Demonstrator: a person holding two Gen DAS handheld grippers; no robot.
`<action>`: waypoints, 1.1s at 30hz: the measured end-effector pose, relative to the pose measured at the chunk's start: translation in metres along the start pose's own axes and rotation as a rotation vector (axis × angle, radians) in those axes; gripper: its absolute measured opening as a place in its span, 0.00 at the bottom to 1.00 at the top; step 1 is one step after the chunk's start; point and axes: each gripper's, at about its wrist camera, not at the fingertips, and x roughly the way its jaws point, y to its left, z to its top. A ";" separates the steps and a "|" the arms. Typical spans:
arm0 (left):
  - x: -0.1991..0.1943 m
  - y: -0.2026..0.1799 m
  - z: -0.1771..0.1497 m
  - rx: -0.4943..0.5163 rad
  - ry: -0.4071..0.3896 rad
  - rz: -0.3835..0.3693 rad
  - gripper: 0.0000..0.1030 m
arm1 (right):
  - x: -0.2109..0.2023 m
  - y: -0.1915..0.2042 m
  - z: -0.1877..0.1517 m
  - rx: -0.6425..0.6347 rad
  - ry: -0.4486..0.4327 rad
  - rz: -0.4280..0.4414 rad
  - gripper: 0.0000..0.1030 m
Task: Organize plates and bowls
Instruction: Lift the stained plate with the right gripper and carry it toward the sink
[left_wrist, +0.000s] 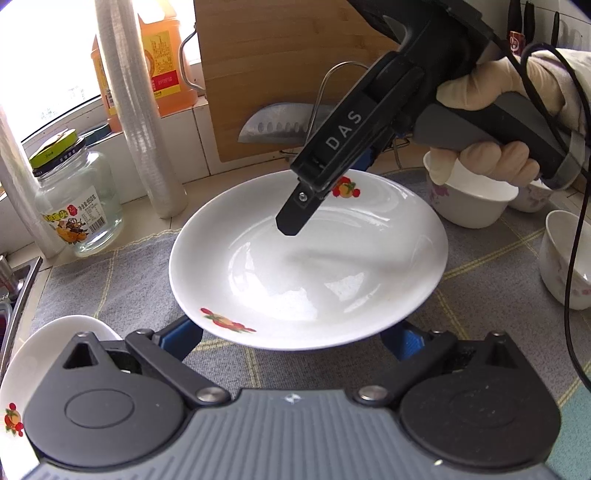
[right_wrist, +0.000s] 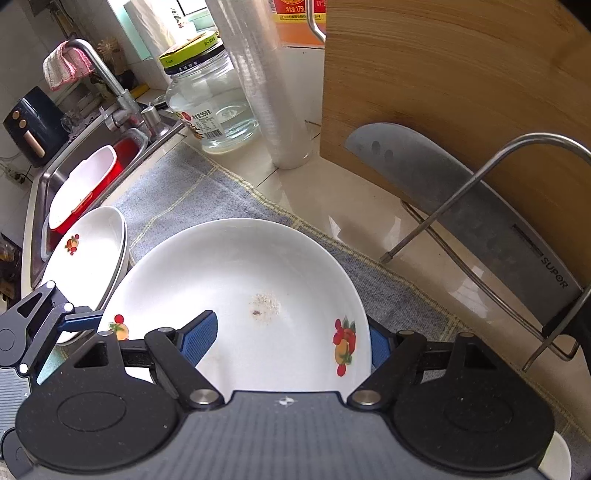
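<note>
A white plate with fruit prints (left_wrist: 308, 266) sits over the grey cloth; it also shows in the right wrist view (right_wrist: 240, 295). My right gripper (left_wrist: 314, 195) straddles the plate's far rim, one finger (right_wrist: 199, 338) over the plate, the other (right_wrist: 380, 347) outside it, jaws wide. My left gripper (left_wrist: 295, 343) is open below the plate's near edge, its blue fingers (left_wrist: 184, 338) mostly hidden under the plate. Stacked plates (right_wrist: 88, 254) lie at the left by the sink, also in the left wrist view (left_wrist: 14, 387). White bowls (left_wrist: 472, 199) stand at the right.
A glass jar (left_wrist: 79, 199), a stack of plastic cups (left_wrist: 147, 110) and an oil bottle (left_wrist: 166, 62) stand at the back left. A cutting board (right_wrist: 461, 92) and a cleaver (right_wrist: 461, 206) lean on a wire rack (right_wrist: 480, 206). The sink (right_wrist: 74, 184) holds a red tub.
</note>
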 end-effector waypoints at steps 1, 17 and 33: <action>-0.001 0.000 -0.001 -0.001 0.001 0.002 0.98 | -0.001 0.002 -0.001 -0.001 0.000 0.002 0.83; -0.037 0.015 -0.017 -0.014 -0.003 0.031 0.98 | -0.009 0.045 -0.006 -0.031 -0.008 0.034 0.83; -0.067 0.043 -0.039 -0.069 -0.001 0.115 0.98 | 0.004 0.102 0.016 -0.116 -0.014 0.087 0.83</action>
